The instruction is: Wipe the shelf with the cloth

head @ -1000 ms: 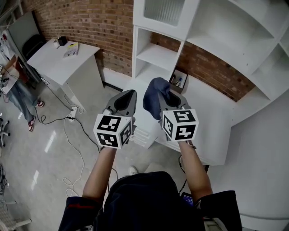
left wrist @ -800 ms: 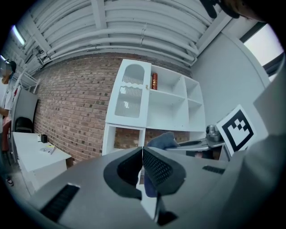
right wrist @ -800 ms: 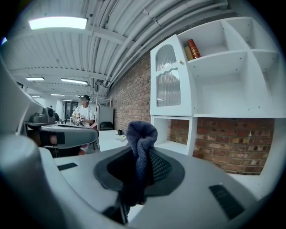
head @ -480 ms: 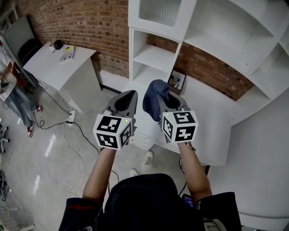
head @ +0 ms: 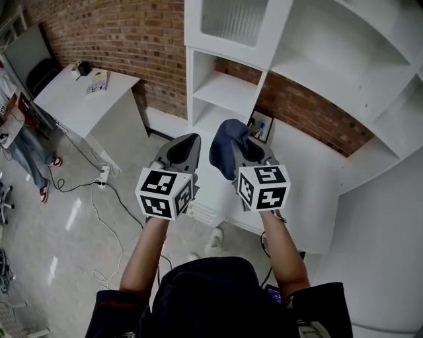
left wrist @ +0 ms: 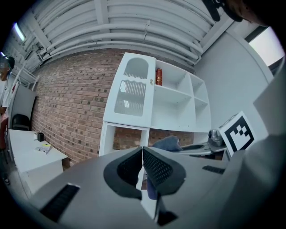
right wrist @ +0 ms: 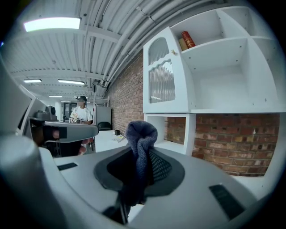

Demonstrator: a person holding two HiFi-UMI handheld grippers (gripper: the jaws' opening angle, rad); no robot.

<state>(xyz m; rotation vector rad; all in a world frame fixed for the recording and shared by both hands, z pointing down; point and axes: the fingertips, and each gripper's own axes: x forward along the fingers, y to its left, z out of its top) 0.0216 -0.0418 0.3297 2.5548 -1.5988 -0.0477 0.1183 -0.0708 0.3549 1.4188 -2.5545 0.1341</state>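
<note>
A dark blue cloth (head: 227, 145) is bunched between the jaws of my right gripper (head: 246, 146), which is shut on it; the cloth (right wrist: 140, 150) sticks up from the jaws in the right gripper view. My left gripper (head: 184, 146) is beside it at the same height, shut with nothing in it; its jaws (left wrist: 142, 166) meet edge to edge. The white shelf unit (head: 228, 86) stands against the brick wall ahead, with open compartments and a ribbed-glass door (head: 232, 18). Both grippers hang in the air in front of its lower compartments.
A white counter (head: 310, 178) runs right from the shelf unit; a small box of items (head: 260, 125) sits at its back. A white desk (head: 86, 92) stands to the left, cables (head: 99, 185) on the floor. A person (head: 23, 142) stands far left. Red books (right wrist: 186, 40) occupy the top shelf.
The view has shifted slightly toward the shelf unit, which sits a little lower and nearer in the frame. Both grippers keep the same pose and the cloth stays held.
</note>
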